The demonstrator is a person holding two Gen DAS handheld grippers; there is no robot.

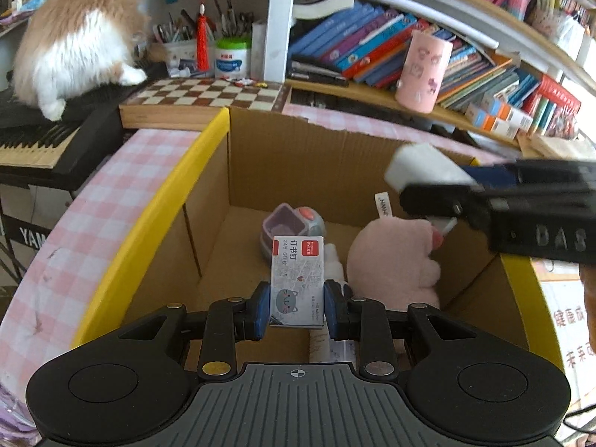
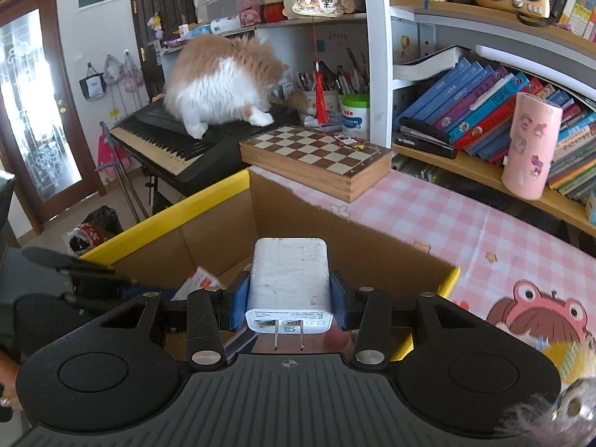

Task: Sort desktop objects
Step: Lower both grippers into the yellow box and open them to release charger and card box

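My left gripper (image 1: 297, 307) is shut on a small staples box (image 1: 297, 283) with a cat drawing, held over the open cardboard box (image 1: 298, 156). Inside the box lie a pink plush toy (image 1: 395, 260) and a small purple container (image 1: 285, 225). My right gripper (image 2: 289, 298) is shut on a white charger plug (image 2: 289, 279), prongs toward the camera, above the cardboard box's (image 2: 290, 208) near rim. In the left wrist view the right gripper (image 1: 495, 193) reaches in from the right with the charger (image 1: 421, 165).
A chessboard case (image 2: 316, 156) sits behind the box on the pink checked tablecloth (image 2: 447, 223). A cat (image 2: 219, 82) stands on a keyboard piano (image 2: 167, 138). A pink cup (image 2: 529, 149) and books (image 2: 476, 111) fill the shelf on the right.
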